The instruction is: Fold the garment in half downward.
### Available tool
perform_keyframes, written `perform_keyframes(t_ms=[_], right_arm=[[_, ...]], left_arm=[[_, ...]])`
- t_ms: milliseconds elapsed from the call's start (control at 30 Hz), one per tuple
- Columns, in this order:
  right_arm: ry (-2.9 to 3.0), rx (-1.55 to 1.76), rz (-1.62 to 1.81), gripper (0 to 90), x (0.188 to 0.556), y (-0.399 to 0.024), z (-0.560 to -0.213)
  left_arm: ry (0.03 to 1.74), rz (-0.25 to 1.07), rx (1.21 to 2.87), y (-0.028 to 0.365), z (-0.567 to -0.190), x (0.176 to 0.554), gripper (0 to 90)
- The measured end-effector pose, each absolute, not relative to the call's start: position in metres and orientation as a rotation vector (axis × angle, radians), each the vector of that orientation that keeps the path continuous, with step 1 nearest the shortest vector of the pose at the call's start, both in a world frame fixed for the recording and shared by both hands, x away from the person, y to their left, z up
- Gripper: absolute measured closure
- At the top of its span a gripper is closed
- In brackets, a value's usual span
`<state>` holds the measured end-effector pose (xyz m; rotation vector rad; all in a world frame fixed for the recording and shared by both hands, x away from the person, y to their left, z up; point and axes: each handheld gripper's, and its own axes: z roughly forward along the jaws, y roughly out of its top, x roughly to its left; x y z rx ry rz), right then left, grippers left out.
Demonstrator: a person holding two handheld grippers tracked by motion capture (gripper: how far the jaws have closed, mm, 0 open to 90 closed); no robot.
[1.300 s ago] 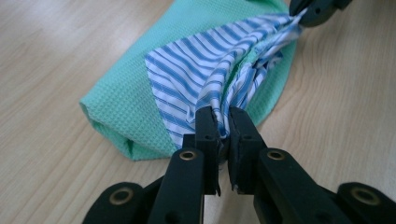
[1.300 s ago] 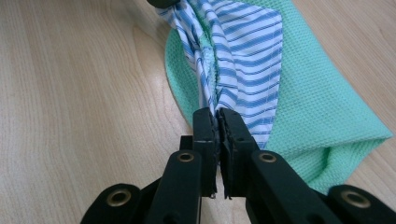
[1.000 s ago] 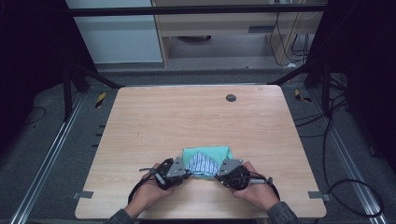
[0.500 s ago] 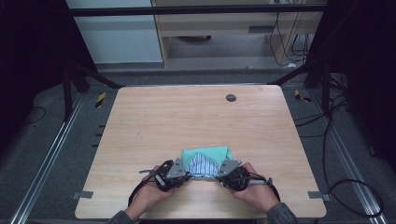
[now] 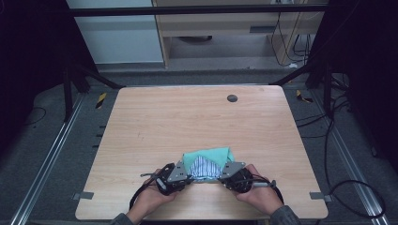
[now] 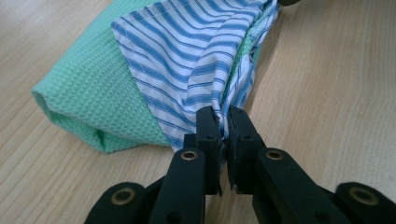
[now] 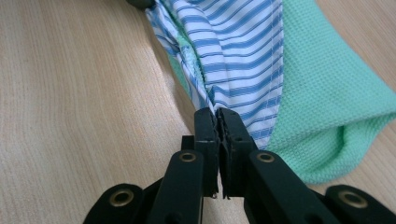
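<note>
A blue-and-white striped cloth (image 5: 205, 166) lies over a green waffle-weave cloth (image 5: 210, 154) near the table's front edge. My left gripper (image 5: 189, 176) is shut on the striped cloth's left corner; in the left gripper view its jaws (image 6: 223, 127) pinch the bunched striped fabric (image 6: 196, 60) with the green cloth (image 6: 88, 93) folded beneath. My right gripper (image 5: 222, 177) is shut on the right corner; in the right gripper view its jaws (image 7: 218, 126) clamp the striped edge (image 7: 238, 56), with the green cloth (image 7: 331, 107) beside it. The striped cloth stretches between the two grippers.
The wooden table (image 5: 187, 117) has a dark round grommet (image 5: 232, 98) near its back edge. Cables trail from both grippers toward the front edge. Dark frame posts and floor cables surround the table.
</note>
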<state>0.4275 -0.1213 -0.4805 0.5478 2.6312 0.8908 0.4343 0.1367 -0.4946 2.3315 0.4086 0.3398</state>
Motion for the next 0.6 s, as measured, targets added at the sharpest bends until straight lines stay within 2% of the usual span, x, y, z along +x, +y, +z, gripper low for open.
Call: perform_keyframes(t_ms=[200,267,300,333,367,567,600], right_arm=[[2.625,0.553,0.913,84.6,0.424,-0.123,-0.481],[2.612,0.568,0.907,73.8,0.423,-0.125,-0.48],[2.6,0.582,0.908,68.5,0.422,-0.127,-0.479],[2.594,0.609,0.93,58.8,0.419,-0.131,-0.476],[2.594,0.609,0.93,58.8,0.419,-0.131,-0.476],[2.407,0.805,0.956,28.2,0.418,-0.163,-0.47],[2.407,0.805,0.956,28.2,0.418,-0.163,-0.47]], left_arm=[[0.408,0.346,2.326,0.139,-0.494,0.428,82.2],[0.434,0.35,2.301,0.142,-0.493,0.424,71.4],[0.449,0.356,2.292,0.143,-0.492,0.423,63.7],[0.461,0.351,2.281,0.146,-0.49,0.422,53.6],[0.475,0.34,2.263,0.148,-0.488,0.421,53.6],[0.658,0.357,2.138,0.175,-0.477,0.432,20.9],[0.707,0.371,2.128,0.181,-0.476,0.438,20.9]])
